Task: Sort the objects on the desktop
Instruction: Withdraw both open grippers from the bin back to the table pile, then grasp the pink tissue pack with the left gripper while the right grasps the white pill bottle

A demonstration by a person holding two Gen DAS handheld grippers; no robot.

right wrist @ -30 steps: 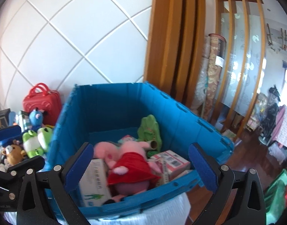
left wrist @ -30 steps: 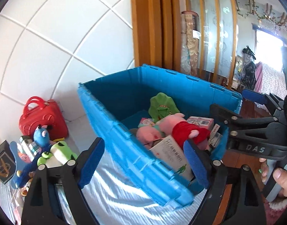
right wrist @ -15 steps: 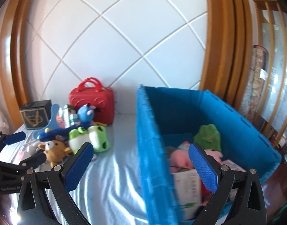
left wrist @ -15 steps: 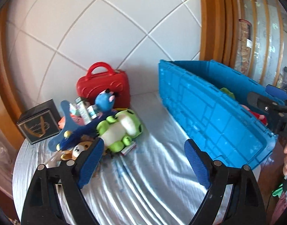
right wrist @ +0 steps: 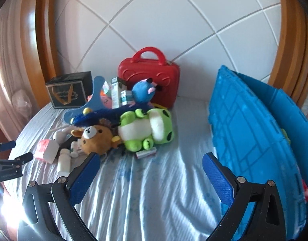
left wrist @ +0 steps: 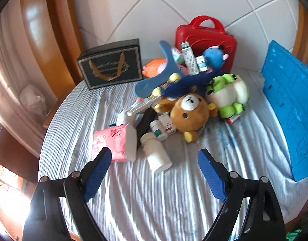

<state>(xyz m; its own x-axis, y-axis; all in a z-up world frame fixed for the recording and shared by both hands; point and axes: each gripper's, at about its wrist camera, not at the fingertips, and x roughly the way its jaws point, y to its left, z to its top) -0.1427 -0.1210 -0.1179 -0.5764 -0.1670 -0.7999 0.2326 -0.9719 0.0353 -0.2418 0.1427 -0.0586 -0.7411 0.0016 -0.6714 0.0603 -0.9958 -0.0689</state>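
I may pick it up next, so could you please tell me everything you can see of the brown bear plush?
The brown bear plush is a soft, fuzzy toy with a white muzzle, dark eyes and yellow-lined ears. It lies tilted on the striped cloth in the pile, its face towards the left camera. The green frog plush presses against one side, a blue furry toy lies over its top, and small medicine boxes touch its other side. Neither gripper touches it.

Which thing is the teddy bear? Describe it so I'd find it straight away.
Start at the red case standing against the tiled wall, then come forward into the heap of toys. The teddy bear lies at the heap's front, touching the green frog plush. It is the only brown toy, with a white muzzle.
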